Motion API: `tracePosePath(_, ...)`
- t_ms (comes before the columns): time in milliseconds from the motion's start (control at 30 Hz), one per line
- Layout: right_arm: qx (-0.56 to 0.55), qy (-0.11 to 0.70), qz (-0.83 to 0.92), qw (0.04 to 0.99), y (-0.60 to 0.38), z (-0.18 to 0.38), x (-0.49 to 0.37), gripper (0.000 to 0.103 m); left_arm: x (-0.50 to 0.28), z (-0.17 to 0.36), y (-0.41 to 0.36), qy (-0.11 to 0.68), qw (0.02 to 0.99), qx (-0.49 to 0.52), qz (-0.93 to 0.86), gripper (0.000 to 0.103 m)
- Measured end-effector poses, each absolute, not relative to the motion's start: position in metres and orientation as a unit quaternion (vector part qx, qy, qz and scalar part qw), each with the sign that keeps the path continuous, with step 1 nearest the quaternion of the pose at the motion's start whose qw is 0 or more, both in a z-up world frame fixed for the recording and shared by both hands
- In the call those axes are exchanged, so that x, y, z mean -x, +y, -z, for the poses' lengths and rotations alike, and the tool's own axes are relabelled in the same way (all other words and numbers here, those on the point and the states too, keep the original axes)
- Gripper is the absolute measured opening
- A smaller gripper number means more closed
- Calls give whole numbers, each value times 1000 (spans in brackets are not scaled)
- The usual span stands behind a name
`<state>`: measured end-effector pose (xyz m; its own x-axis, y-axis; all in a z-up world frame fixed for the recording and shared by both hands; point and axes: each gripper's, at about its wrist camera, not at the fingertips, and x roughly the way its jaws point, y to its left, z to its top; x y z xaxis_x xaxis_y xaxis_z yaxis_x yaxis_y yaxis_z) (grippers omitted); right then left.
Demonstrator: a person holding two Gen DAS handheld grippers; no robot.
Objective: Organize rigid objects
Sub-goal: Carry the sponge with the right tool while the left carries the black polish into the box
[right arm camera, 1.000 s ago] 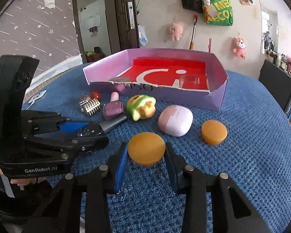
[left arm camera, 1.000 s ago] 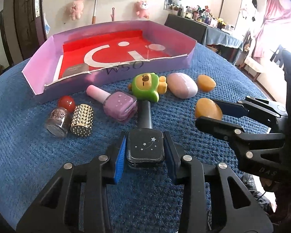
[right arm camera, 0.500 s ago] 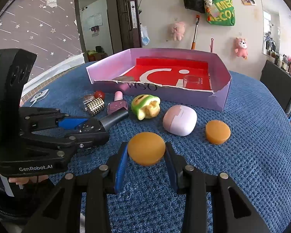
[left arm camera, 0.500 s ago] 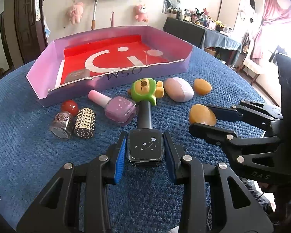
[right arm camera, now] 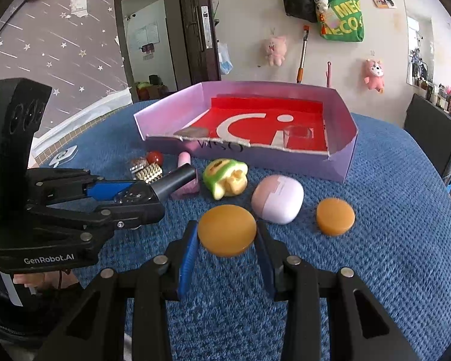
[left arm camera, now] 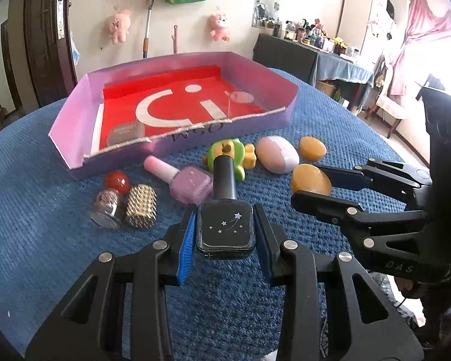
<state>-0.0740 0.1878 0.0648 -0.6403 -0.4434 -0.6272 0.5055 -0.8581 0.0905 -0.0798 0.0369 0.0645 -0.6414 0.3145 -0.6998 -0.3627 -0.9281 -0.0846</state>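
- The left gripper point(left arm camera: 224, 234) gripped a dark square nail-polish bottle point(left arm camera: 224, 228) with star print.
- The right gripper point(right arm camera: 227, 239) clamped a round amber disc point(right arm camera: 227, 230) near the purple cardboard tray point(right arm camera: 341, 162).

Two amber discs point(right arm camera: 227, 230) point(right arm camera: 335, 216), two polish bottles point(left arm camera: 224, 225) point(left arm camera: 183, 180).

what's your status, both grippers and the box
Left gripper shut on black polish bottle. Right gripper shut on orange disc. Purple box ahead, green toy in between.
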Motion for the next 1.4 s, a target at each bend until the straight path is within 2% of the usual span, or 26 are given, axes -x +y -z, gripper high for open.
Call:
tracePosePath(533, -322, 74, 898, 290, 163, -108, 156, 40, 156, -92, 26, 29, 186, 384, -904, 34)
tracePosePath(933, -375, 125, 864, 313, 143, -91, 225, 40, 223, -75, 31, 66, 199, 420, -883, 34)
tracePosePath(1400, -423, 205, 812, 346, 126, -68, 253, 40, 248, -54, 35, 79, 220, 456, -859, 34)
